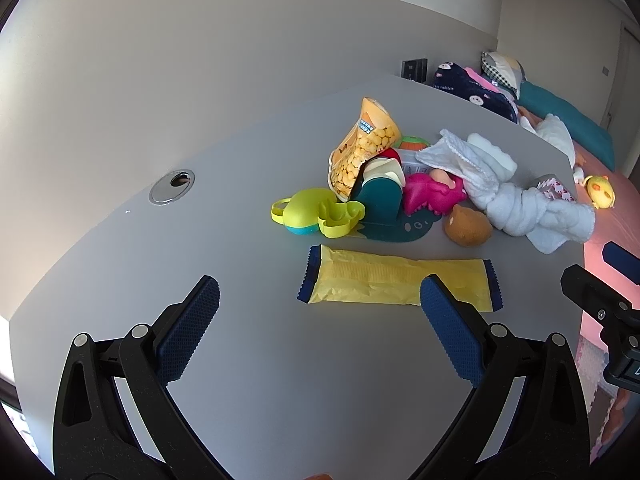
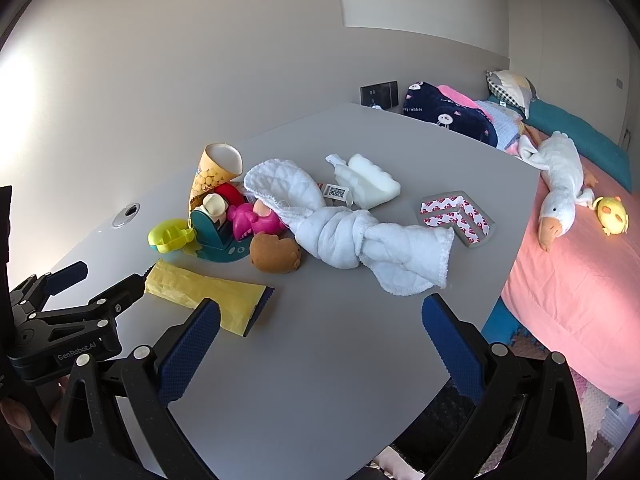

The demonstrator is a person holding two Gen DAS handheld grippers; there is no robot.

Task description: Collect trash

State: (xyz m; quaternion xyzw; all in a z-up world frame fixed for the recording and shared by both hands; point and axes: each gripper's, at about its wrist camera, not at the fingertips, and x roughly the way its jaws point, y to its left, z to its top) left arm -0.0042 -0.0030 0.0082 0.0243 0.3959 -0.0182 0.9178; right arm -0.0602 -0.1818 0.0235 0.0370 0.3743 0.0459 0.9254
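Observation:
A flat yellow wrapper with blue ends point(image 1: 396, 280) lies on the grey table point(image 1: 160, 248), just ahead of my open, empty left gripper point(image 1: 320, 292); its right finger overlaps the wrapper's right end in view. The wrapper also shows in the right wrist view point(image 2: 212, 294). An orange snack bag point(image 1: 366, 148) stands in the toy pile behind; it also shows in the right wrist view point(image 2: 214, 172). My right gripper point(image 2: 320, 316) is open and empty above the table's near part. The left gripper point(image 2: 96, 280) shows at the left of that view.
Toys are piled mid-table: a green duck point(image 1: 316, 212), a teal holder point(image 1: 380, 204), a pink toy point(image 1: 428, 196), a brown plush point(image 2: 276, 254), a knotted white cloth point(image 2: 360, 236), white foam point(image 2: 372, 184), a corner guard point(image 2: 456, 216). A pink bed point(image 2: 580, 280) lies right of the table.

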